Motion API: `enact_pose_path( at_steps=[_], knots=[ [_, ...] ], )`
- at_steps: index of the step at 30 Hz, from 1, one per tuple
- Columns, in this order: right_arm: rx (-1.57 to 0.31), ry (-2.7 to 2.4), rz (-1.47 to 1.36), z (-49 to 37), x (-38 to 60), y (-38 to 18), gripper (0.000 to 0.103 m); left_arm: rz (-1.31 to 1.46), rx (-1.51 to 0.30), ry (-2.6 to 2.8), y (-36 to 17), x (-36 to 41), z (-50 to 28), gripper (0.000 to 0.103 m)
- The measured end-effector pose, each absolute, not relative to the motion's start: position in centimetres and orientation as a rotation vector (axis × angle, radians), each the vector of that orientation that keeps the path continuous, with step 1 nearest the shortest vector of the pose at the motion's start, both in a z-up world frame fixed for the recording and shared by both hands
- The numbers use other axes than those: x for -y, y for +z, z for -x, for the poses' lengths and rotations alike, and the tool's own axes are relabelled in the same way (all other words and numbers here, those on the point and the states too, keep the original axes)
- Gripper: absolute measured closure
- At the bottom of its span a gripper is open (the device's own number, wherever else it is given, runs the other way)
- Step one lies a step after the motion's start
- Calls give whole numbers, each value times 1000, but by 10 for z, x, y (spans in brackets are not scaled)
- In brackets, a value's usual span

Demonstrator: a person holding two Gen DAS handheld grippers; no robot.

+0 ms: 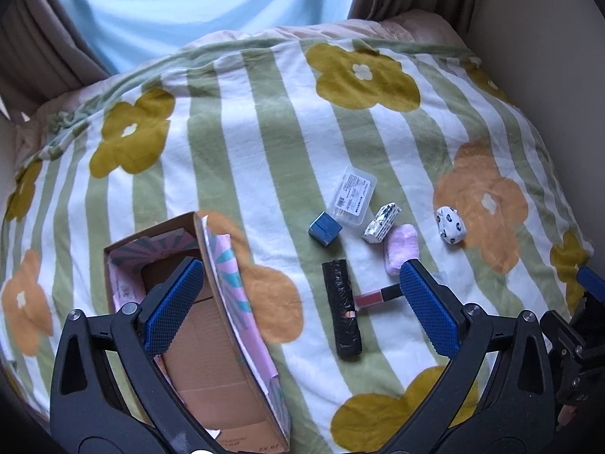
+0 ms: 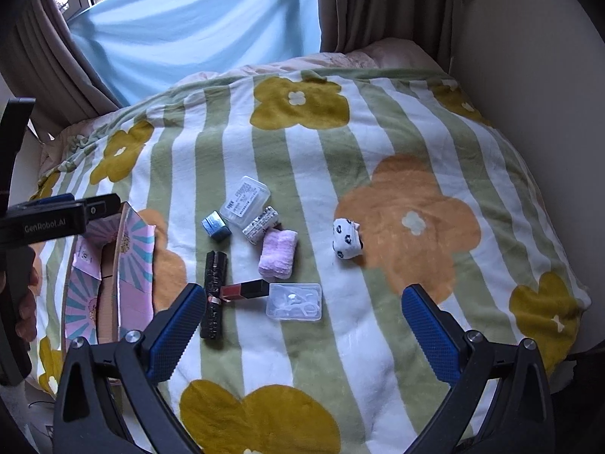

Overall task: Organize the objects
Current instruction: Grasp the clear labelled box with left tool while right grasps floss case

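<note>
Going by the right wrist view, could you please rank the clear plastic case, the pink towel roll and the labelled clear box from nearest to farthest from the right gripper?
From the right gripper:
1. Clear plastic case, just ahead, between the fingers.
2. Pink towel roll, beyond it, slightly left.
3. Labelled clear box, farthest, up left.

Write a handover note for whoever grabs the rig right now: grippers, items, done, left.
Left gripper: open, holding nothing, hovering over the cardboard box and the blanket.
Right gripper: open, holding nothing, above the blanket nearer the items.
Box: open, at the left; no loose items visible inside.
On the blanket, right of the box: blue cube, labelled clear case, foil-wrapped bar, pink towel roll, black tube, lipstick touching that tube, small clear case, and a spotted pouch off alone to the right.
Done: nothing sorted, as far as visible.
Left: probably all eight items into the box.
</note>
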State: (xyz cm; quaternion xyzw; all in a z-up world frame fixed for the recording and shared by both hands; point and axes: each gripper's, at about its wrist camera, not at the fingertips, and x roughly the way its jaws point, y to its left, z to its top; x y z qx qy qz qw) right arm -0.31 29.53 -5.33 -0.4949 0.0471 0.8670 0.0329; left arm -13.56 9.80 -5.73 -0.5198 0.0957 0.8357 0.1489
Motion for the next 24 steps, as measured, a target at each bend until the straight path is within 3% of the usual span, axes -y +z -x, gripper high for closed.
enact_pose_path(
  at_steps=[15,24],
  knots=[
    [-168,2521,1778,34,-296,-182,0,1629,-475,2173,-184,-185,246,1],
    [-198,2432,1906,56,-283,-243,1,1679,-566,2064,-241,-217,268,1]
  ],
)
